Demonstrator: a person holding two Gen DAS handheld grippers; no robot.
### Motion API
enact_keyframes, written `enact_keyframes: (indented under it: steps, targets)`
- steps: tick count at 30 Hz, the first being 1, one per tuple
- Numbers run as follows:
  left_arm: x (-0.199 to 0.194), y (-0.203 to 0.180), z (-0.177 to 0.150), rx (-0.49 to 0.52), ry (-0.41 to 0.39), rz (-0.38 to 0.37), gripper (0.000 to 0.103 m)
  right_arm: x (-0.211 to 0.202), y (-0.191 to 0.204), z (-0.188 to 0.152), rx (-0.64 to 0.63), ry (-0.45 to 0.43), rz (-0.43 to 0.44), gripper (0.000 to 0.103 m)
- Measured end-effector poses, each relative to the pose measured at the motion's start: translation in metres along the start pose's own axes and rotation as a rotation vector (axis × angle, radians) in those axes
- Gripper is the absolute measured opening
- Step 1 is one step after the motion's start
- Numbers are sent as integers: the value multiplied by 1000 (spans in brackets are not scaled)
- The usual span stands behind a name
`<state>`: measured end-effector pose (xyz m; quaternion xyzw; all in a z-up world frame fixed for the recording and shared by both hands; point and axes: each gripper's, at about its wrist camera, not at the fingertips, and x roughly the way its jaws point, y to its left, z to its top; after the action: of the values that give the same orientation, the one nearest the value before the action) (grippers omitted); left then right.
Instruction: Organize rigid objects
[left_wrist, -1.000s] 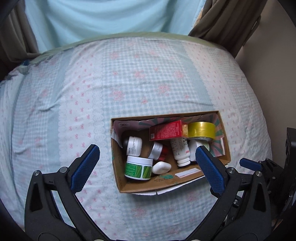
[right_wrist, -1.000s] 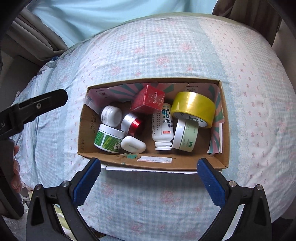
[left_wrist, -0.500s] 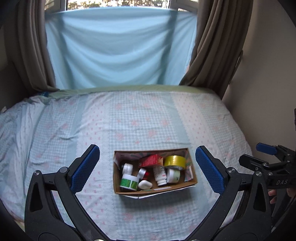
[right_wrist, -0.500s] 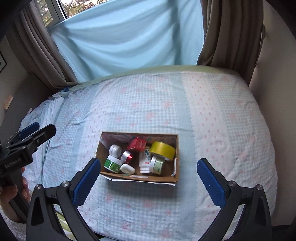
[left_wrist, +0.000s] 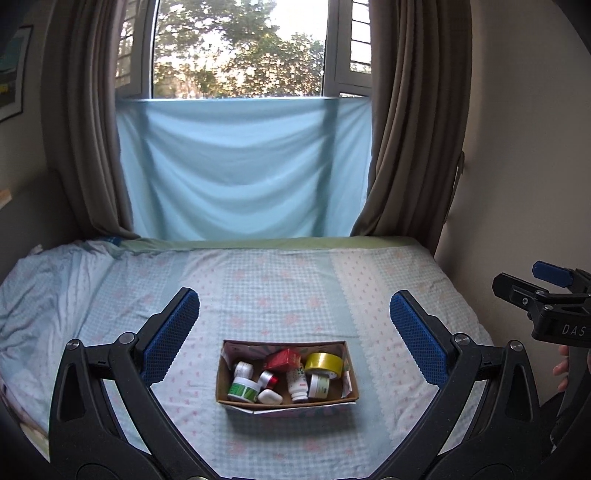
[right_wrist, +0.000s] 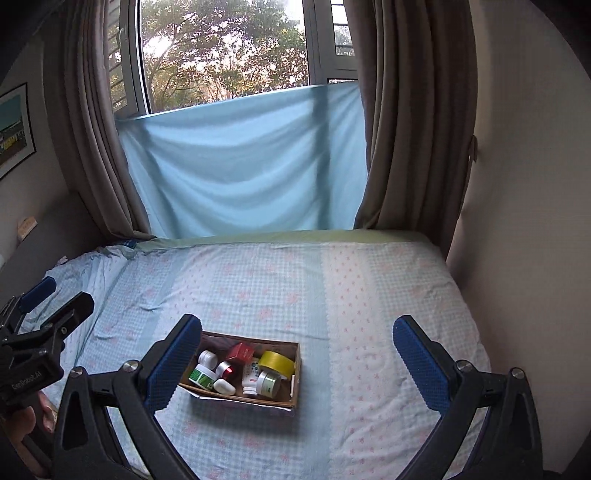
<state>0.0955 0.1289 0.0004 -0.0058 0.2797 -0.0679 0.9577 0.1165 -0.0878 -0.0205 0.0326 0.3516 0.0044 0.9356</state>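
Seemingly, little is left: jars, a bottle and yellow tape (left_wrist: 324, 363) are gathered in the cardboard box (left_wrist: 286, 399) near the bed's (left_wrist: 258, 295) front edge; both the left gripper (left_wrist: 293, 334) and the right gripper (right_wrist: 297, 363) are held wide apart, empty.

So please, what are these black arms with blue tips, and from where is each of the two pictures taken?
They are hand-held tongs, one in each of a person's hands, each with a camera looking along its two fingers. One picture comes from the left tongs, the other from the right tongs. Each also glimpses the other tongs at its edge. Both are open and hold nothing. On the bed stands a cardboard box with jars, a white bottle, a red carton and yellow tape.
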Motion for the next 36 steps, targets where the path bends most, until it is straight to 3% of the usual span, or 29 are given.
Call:
enact_keyframes:
  steps: [11,36]
  targets:
    - [-28,-14,-7,15,-64,17,103,-21,-7,-11,2,-62,-31,103]
    - [-35,-21,-11,36,-64,31,103,-33,-7,-15,10,-84,-21,103]
